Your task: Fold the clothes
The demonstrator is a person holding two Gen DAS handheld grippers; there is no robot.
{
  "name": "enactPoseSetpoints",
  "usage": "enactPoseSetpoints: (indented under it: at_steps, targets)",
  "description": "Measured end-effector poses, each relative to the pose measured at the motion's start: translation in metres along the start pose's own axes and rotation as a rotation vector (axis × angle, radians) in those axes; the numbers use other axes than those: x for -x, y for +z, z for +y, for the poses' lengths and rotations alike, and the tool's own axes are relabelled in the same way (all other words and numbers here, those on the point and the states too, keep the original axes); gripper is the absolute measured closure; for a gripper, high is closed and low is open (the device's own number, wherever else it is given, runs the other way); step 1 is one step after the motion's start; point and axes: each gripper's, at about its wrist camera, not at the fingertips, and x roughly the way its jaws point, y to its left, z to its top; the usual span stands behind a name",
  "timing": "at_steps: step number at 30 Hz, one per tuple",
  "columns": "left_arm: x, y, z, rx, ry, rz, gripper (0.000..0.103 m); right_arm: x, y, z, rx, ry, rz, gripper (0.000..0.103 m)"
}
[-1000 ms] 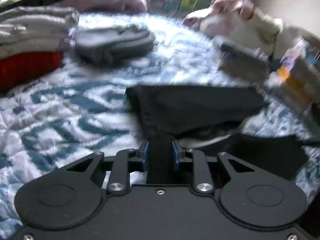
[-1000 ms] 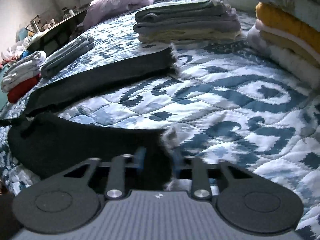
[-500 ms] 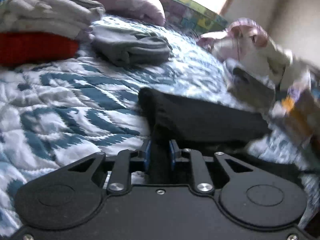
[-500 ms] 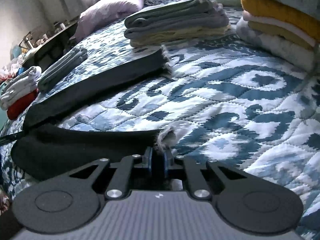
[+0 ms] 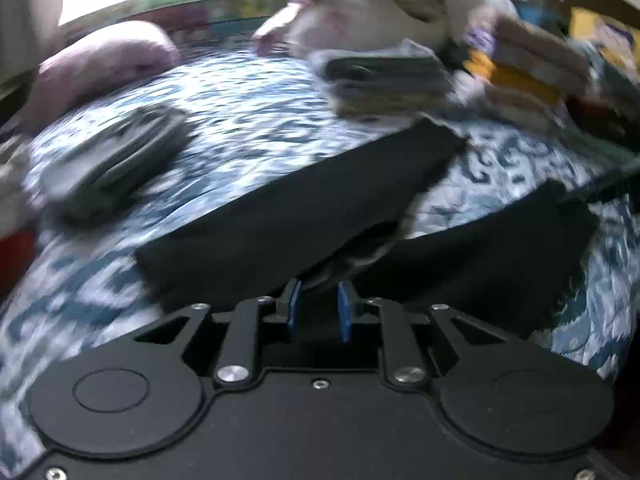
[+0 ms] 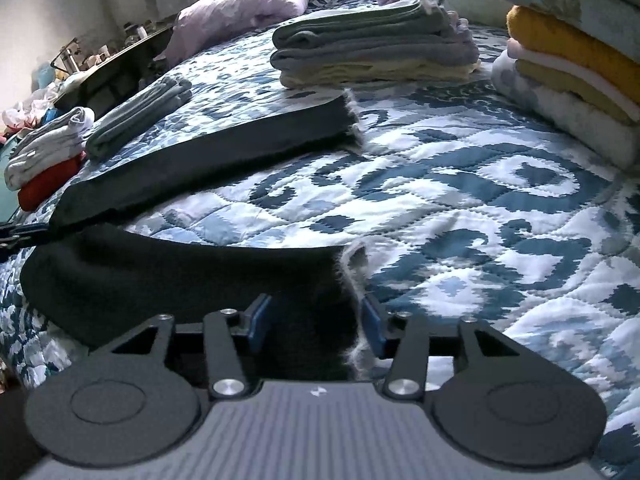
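Observation:
A black garment with two legs and frayed pale hems lies on the blue-and-white quilt. In the left wrist view its far leg [image 5: 304, 204] stretches up to the right and the near leg [image 5: 492, 256] lies to the right. My left gripper [image 5: 316, 300] has its blue pads a little apart with dark cloth between them. In the right wrist view the near leg [image 6: 168, 276] ends in a frayed hem [image 6: 352, 264] lying between the pads of my right gripper [image 6: 316, 312], which stands open. The far leg [image 6: 208, 160] lies beyond.
Folded grey and yellow clothes [image 6: 372, 48] sit ahead. A taller stack of towels [image 6: 572, 68] stands at right. Grey folded pieces [image 6: 140, 116] and a red and white pile [image 6: 44, 160] lie at left. A pink pillow [image 6: 240, 8] lies at the head. The quilt [image 6: 480, 208] is bare to the right.
My right gripper has opened from shut on the near hem. My left gripper has swung right, its pads now slightly wider apart; its view is blurred with motion.

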Motion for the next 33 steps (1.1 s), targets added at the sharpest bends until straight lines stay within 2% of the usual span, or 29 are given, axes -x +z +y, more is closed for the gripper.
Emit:
enactPoseSetpoints:
  at_steps: [6, 9, 10, 11, 15, 17, 18, 20, 21, 22, 24, 25, 29, 31, 33]
  targets:
    - [-0.027, 0.009, -0.012, -0.153, -0.082, 0.066, 0.087, 0.001, -0.003, -0.003, -0.005, 0.032, -0.008, 0.044]
    - [-0.033, 0.014, -0.018, -0.203, -0.100, 0.083, 0.088, 0.001, -0.005, -0.005, -0.014, 0.050, -0.015, 0.042]
    - [-0.035, 0.015, -0.020, -0.222, -0.101, 0.090, 0.100, 0.001, -0.006, -0.005, -0.017, 0.053, -0.019, 0.042]
    - [-0.037, 0.015, -0.022, -0.241, -0.103, 0.097, 0.103, 0.001, -0.006, -0.006, -0.021, 0.056, -0.024, 0.041]
    - [-0.026, 0.025, -0.023, -0.235, -0.082, 0.028, 0.103, 0.002, -0.009, -0.008, -0.033, 0.065, -0.041, 0.041]
    - [-0.024, 0.031, -0.019, -0.205, -0.106, 0.006, 0.103, 0.002, -0.010, -0.009, -0.041, 0.072, -0.046, 0.041]
    - [-0.030, 0.031, -0.021, -0.208, -0.095, 0.020, 0.103, 0.002, -0.010, -0.010, -0.045, 0.075, -0.047, 0.041]
    - [-0.048, 0.024, -0.026, -0.262, -0.003, 0.084, 0.103, 0.002, -0.011, -0.011, -0.053, 0.078, -0.049, 0.041]
    - [-0.052, 0.020, -0.026, -0.272, 0.020, 0.098, 0.103, 0.002, -0.011, -0.011, -0.056, 0.078, -0.050, 0.041]
    - [-0.049, 0.020, -0.020, -0.219, 0.003, 0.094, 0.103, 0.002, -0.011, -0.012, -0.060, 0.078, -0.050, 0.041]
    - [-0.035, 0.019, -0.004, -0.107, -0.061, 0.051, 0.098, 0.003, -0.010, -0.012, -0.065, 0.079, -0.050, 0.041]
    - [-0.030, 0.019, -0.003, -0.105, -0.070, 0.043, 0.097, 0.003, -0.011, -0.012, -0.067, 0.080, -0.049, 0.041]
    - [-0.029, 0.022, -0.015, -0.187, -0.108, 0.079, 0.095, 0.003, -0.011, -0.014, -0.078, 0.084, -0.053, 0.041]
    - [-0.034, 0.025, -0.021, -0.210, -0.132, 0.086, 0.080, 0.002, -0.012, -0.013, -0.081, 0.082, -0.056, 0.041]
    - [-0.042, 0.028, -0.026, -0.228, -0.143, 0.098, 0.077, 0.001, -0.012, -0.013, -0.083, 0.082, -0.059, 0.040]
